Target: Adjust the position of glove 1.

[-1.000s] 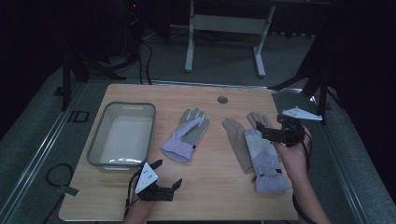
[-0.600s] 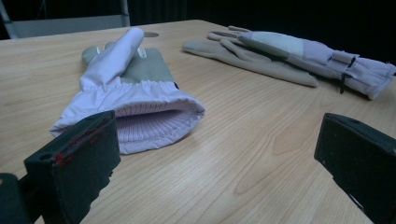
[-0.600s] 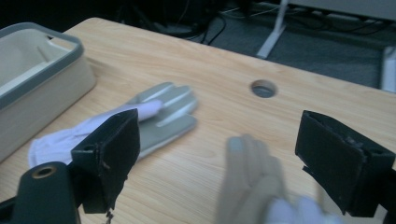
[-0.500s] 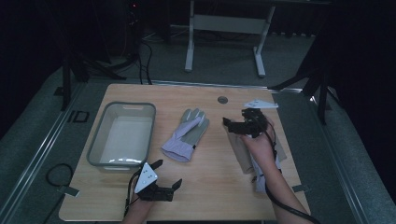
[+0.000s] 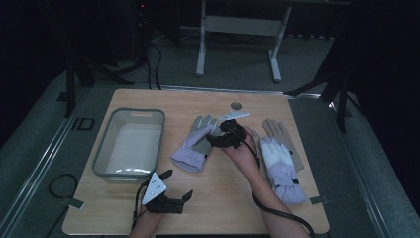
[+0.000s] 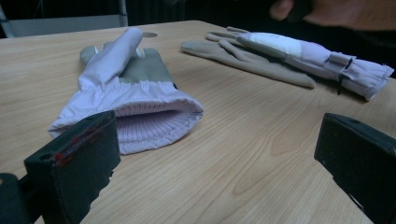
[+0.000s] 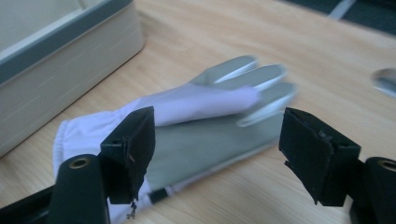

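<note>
hovering over the purple glove (image 5: 194, 144) in the middle of the worktop (image 5: 223, 208), the right claw (image 5: 216, 140) is wide open. the left claw (image 5: 174, 198) is wide too. a shallow pinch might drop it.

A lilac-and-grey glove (image 5: 194, 144) lies flat mid-table, its mate (image 5: 277, 158) apparently atop a tan glove (image 5: 282, 134).

The high view is dim, its surroundings nearly black, with the wooden counter (image 5: 237, 198) the only lit area. Both close views are brighter and evenly lit. In the right gripper view the glove's fingertips (image 7: 261, 86) smear with motion blur.
</note>
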`<state>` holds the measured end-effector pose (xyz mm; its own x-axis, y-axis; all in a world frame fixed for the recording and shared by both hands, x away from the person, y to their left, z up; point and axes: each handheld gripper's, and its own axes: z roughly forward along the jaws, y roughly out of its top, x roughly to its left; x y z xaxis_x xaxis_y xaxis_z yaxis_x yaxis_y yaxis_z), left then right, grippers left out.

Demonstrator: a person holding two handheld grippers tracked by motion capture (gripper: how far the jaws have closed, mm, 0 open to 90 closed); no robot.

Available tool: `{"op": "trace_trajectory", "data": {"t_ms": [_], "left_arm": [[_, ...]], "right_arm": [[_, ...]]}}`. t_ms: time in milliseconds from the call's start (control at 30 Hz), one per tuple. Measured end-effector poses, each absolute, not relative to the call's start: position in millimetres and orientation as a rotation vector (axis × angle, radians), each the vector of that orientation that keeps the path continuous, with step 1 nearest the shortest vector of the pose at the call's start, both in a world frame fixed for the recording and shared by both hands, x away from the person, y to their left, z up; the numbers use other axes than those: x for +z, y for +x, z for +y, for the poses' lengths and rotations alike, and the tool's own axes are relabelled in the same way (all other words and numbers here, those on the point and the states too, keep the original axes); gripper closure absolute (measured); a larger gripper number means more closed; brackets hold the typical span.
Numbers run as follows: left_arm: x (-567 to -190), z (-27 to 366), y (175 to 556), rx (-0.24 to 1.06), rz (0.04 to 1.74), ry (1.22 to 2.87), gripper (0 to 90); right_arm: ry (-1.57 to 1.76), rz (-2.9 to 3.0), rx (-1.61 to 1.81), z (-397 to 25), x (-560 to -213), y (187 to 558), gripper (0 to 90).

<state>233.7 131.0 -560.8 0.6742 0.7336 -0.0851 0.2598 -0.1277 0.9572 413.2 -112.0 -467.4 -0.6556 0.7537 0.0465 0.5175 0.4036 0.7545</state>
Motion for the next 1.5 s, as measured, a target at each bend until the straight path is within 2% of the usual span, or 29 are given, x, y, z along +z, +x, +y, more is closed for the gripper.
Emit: {"op": "trace_trajectory", "data": {"t_ms": [300,767,833,1067,1300,1500], "left_arm": [[-561,131,233,0.498,0.809,1.700,0.1],[-561,130,234,0.498,0.812,1.704,0.1],[-561,130,234,0.499,0.811,1.707,0.2],[-561,130,234,0.501,0.812,1.707,0.2],[-561,130,234,0.498,0.818,1.703,0.2],[-561,130,234,0.500,0.822,1.702,0.2]], "right_arm": [[1.120,2.457,1.050,-82,-506,425,37.1],[1.101,2.478,0.967,-66,-543,430,49.1],[1.122,2.492,0.957,-66,-543,430,61.2],[1.117,2.509,0.935,-66,-541,432,87.0],[1.097,2.517,0.963,-71,-529,430,89.8],[1.031,2.487,1.028,-90,-504,420,89.8]]}}
